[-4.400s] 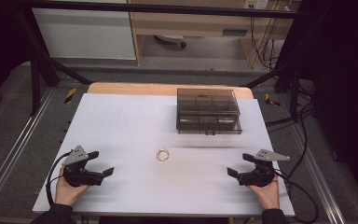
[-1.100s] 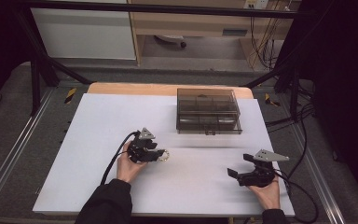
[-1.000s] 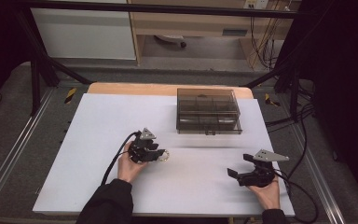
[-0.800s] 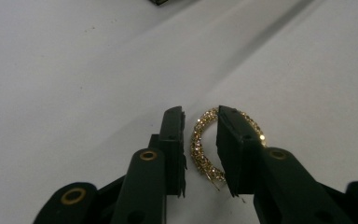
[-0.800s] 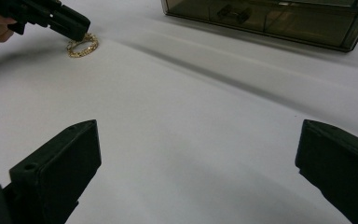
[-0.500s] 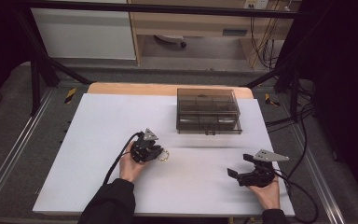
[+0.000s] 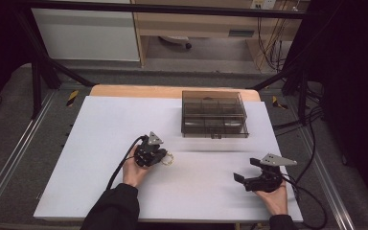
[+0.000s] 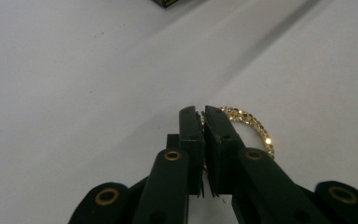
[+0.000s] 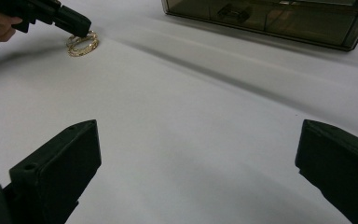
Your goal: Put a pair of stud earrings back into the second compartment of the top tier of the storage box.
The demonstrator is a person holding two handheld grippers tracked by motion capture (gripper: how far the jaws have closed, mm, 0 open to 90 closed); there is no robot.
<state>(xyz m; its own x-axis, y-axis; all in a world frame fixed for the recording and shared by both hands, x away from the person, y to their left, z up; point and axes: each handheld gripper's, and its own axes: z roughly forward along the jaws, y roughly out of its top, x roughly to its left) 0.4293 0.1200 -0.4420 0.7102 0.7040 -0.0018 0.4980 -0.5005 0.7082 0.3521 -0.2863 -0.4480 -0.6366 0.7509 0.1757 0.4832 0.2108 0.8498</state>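
Observation:
A gold, sparkling bracelet (image 7: 168, 160) lies on the white table (image 7: 100, 129) left of centre. My left gripper (image 7: 159, 155) is on it, its jaws closed together over the near rim of the bracelet (image 8: 254, 123). In the right gripper view the bracelet (image 9: 82, 45) sits on the table with the left gripper's tip (image 9: 77, 24) pressed on its edge. My right gripper (image 7: 246, 169) rests near the front right, jaws wide apart with nothing between them.
A smoky transparent box (image 7: 214, 114) with compartments and a front drawer handle stands at the back, right of centre; its front wall (image 9: 279, 21) shows in the right gripper view. A wooden strip (image 7: 139, 91) runs along the table's far edge.
My left gripper travelled from the front left corner to the bracelet and its jaws closed on the rim. The right gripper has stayed put.

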